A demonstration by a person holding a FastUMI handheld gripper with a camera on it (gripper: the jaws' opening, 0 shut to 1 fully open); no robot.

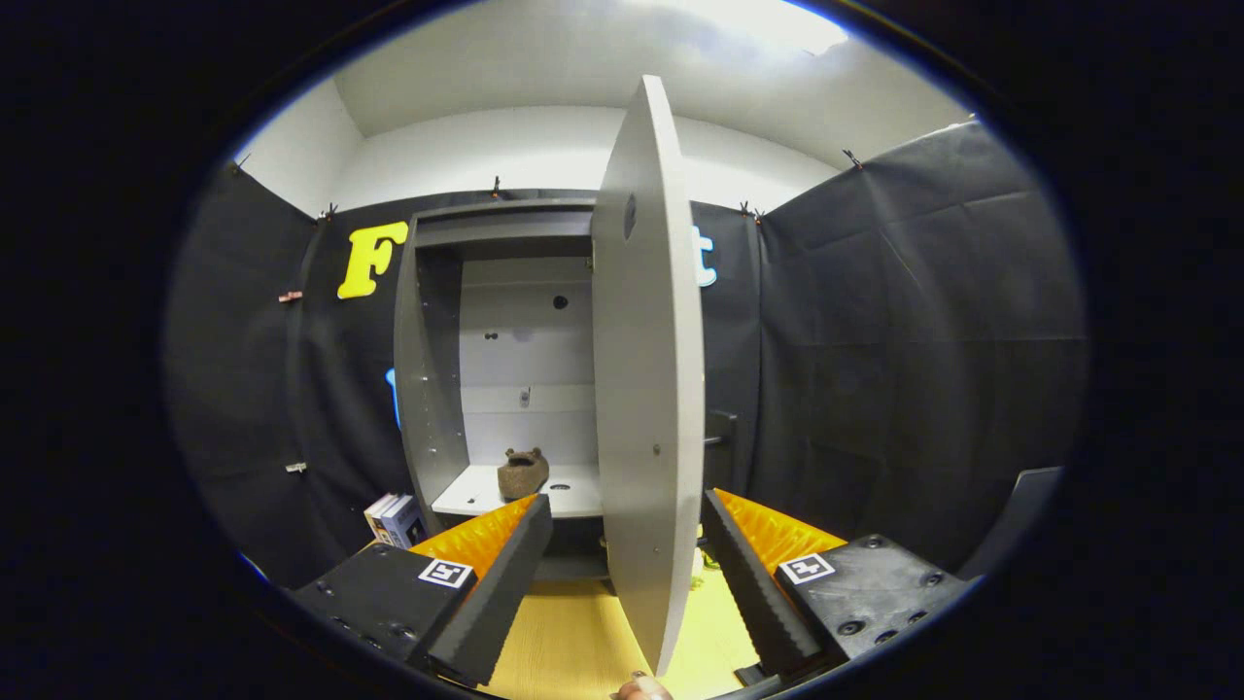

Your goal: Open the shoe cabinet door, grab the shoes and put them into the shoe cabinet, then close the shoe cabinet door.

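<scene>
Gripper [627, 569] fingers are standing spread wide, nothing pressed between them. The shoe cabinet door [649, 389] is hanging open, edge-on, its lower edge sitting in the gap between the fingers without touching either pad. Beyond the left finger [491, 593], the grey shoe cabinet [428, 369] is showing its interior, with a brown shoe [523, 473] resting on the white shelf [466, 498]. Some books [394, 518] are leaning beside the cabinet's left wall. A wooden tabletop [573, 642] is lying under the fingers. A fingertip [641, 688] is peeking in at the door's bottom corner.
</scene>
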